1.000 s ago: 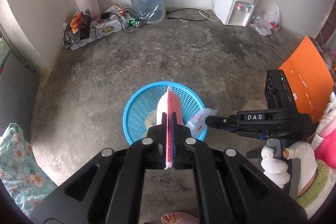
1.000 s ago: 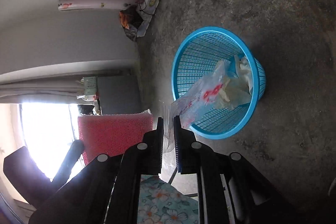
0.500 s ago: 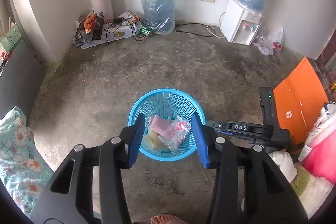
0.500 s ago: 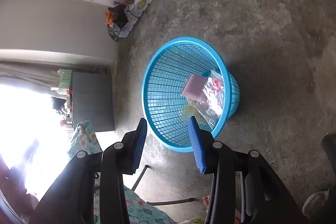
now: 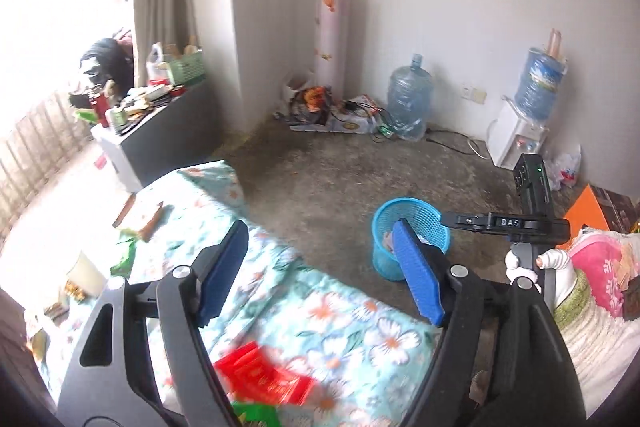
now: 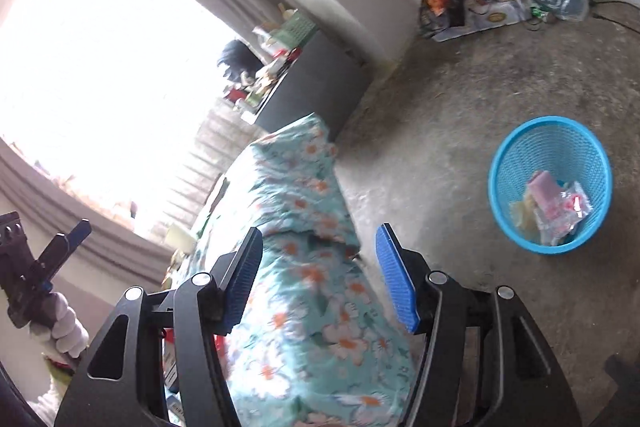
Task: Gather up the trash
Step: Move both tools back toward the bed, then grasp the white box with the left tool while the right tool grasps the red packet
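Both grippers, left and right, hung empty, fingers apart; next: red wrapper at cloth near edge, then basket.

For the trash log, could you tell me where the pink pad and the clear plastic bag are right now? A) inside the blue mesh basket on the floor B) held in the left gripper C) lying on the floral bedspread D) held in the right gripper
A: the pink pad and the clear plastic bag lie inside the blue mesh basket, while the left gripper and the right gripper are both open and empty.
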